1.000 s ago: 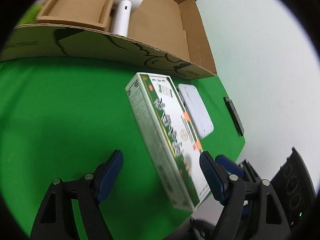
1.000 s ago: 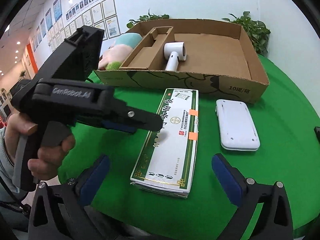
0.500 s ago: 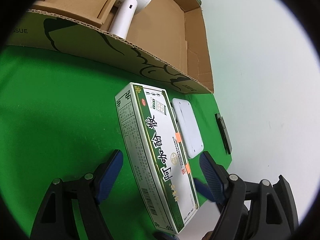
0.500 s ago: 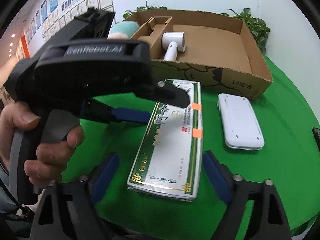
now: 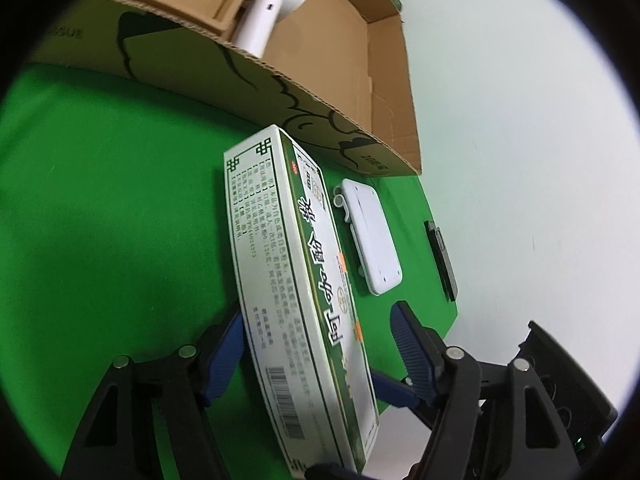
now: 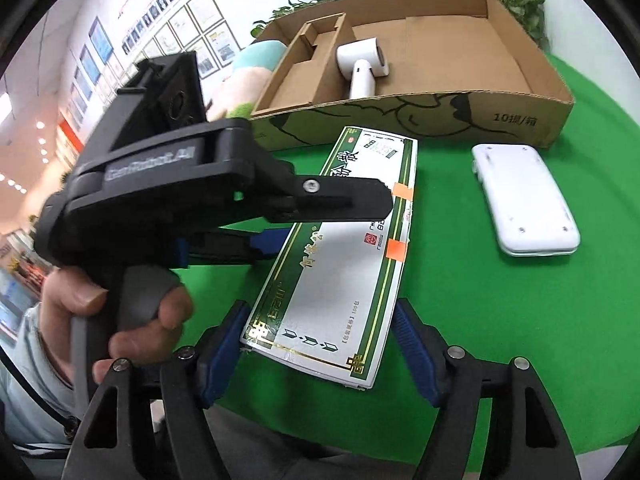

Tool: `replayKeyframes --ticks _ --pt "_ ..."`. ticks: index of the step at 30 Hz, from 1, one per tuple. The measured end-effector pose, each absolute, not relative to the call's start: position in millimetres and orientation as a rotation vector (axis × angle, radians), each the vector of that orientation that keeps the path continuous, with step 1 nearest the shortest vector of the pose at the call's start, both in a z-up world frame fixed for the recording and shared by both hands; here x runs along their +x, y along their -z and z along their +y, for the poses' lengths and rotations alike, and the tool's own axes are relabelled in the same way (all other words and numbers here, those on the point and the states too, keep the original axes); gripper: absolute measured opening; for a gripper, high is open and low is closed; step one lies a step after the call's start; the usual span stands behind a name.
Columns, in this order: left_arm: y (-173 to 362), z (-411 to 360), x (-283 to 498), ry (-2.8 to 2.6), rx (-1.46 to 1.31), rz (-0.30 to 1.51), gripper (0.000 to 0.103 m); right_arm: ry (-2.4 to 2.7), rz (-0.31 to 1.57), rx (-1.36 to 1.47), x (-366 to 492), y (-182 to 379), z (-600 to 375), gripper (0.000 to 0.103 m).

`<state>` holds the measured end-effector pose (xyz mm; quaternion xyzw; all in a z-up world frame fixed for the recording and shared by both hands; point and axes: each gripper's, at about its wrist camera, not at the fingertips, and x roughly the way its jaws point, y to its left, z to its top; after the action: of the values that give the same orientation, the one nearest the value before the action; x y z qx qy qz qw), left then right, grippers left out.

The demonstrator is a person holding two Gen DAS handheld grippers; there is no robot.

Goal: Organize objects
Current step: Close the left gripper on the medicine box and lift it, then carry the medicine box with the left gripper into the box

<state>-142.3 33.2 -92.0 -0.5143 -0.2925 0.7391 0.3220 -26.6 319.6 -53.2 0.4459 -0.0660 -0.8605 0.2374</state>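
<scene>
A long green-and-white medicine box [image 5: 296,280] [image 6: 340,256] lies on the green table in front of the cardboard box [image 5: 304,92] [image 6: 520,116]. My left gripper [image 5: 316,344] is open, its jaws on either side of the box's long sides. My right gripper [image 6: 320,340] is open around the box's near end, its left pad touching the corner. In the right wrist view the left gripper's body [image 6: 192,184] reaches over the box from the left. A white hair dryer [image 6: 362,64] [image 5: 268,8] lies in the cardboard box.
A flat white device [image 6: 524,196] [image 5: 370,236] lies on the table right of the medicine box. A thin black object [image 5: 442,260] lies at the table's right edge. A plush toy [image 6: 248,76] sits left of the cardboard box, plants behind it.
Both grippers have moved in on the medicine box. The left gripper now straddles its long sides, the right its near end. The box looks tilted more toward the left camera.
</scene>
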Motion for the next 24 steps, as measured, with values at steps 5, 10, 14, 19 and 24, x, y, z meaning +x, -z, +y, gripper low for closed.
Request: replayKeyframes --ticks 5,10,14,19,24 --pt "94.5 48.3 -136.3 -1.958 -1.377 -0.76 0.053 2.365 -0.162 1.214 -24.9 55.0 317.7 0.07" --pt "87.7 49.1 -132.6 -1.977 -1.359 -0.726 0.047 2.364 -0.133 1.213 -29.2 51.9 317.3 0.069" --pt "75.6 56.4 -133.1 -2.01 -1.318 -0.66 0.045 2.381 -0.122 1.192 -30.3 49.5 316.1 0.069" --pt "47.8 69.4 -128.5 -2.084 -1.194 -0.514 0.042 2.425 -0.117 1.134 -32.5 41.0 317.9 0.066" --pt "11.2 80.3 -123.5 -2.152 -1.027 -0.374 0.041 2.49 -0.131 1.025 -38.2 23.0 323.4 0.062"
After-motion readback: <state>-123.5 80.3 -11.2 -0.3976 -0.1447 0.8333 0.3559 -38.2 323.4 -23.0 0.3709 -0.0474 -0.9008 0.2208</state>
